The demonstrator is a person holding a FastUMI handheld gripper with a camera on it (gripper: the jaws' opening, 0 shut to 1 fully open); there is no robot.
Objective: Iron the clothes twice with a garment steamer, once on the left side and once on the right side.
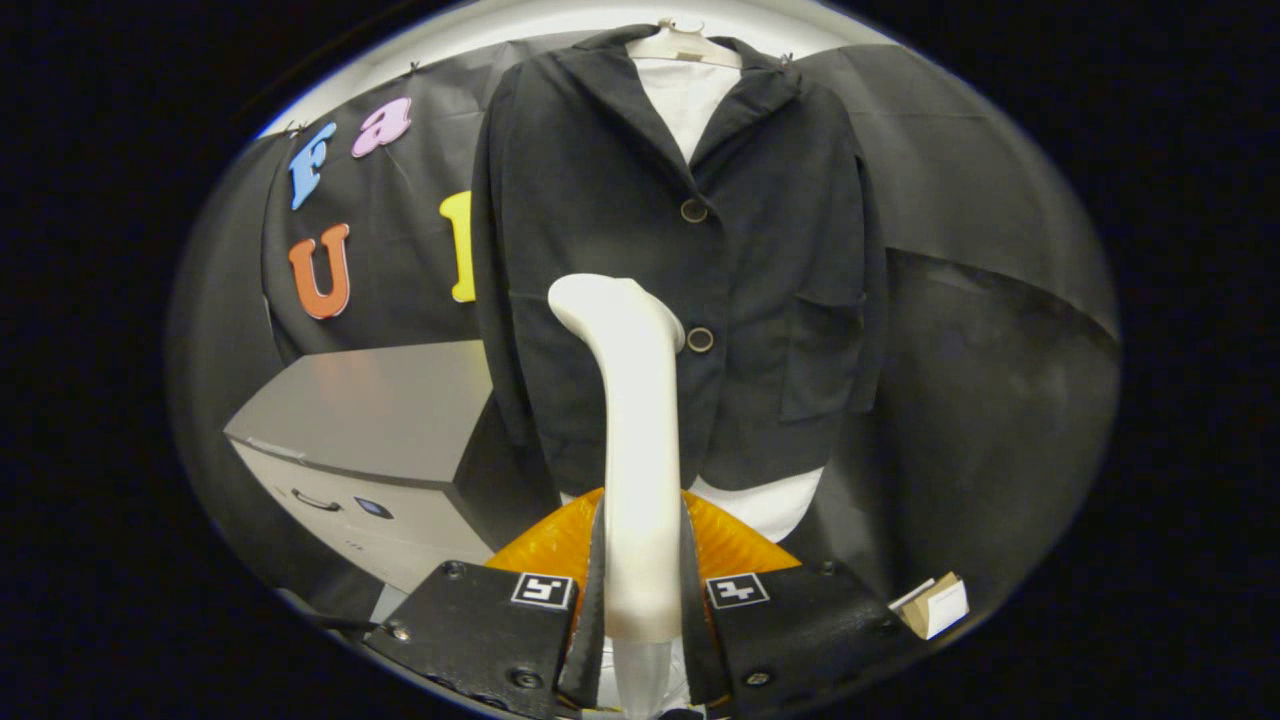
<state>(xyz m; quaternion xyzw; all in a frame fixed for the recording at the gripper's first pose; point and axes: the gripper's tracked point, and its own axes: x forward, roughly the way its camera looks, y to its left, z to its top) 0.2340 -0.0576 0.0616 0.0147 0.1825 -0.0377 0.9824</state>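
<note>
black booth wall behind hanging dark jacket (pixel 680 270), gripper (pixel 640 590) pinching white garment steamer (pixel 635 440), no legible writing

Your gripper (pixel 640 590) is clamped on the steamer's white handle (pixel 640 470), whose head (pixel 610 300) rises just before the hanging black jacket (pixel 680 270); open room lies to the jacket's right, against the cloth wall; to its left a grey cabinet (pixel 370 420) crowds the low path; a small cardboard box (pixel 935 603) sits beside the right finger.
</note>
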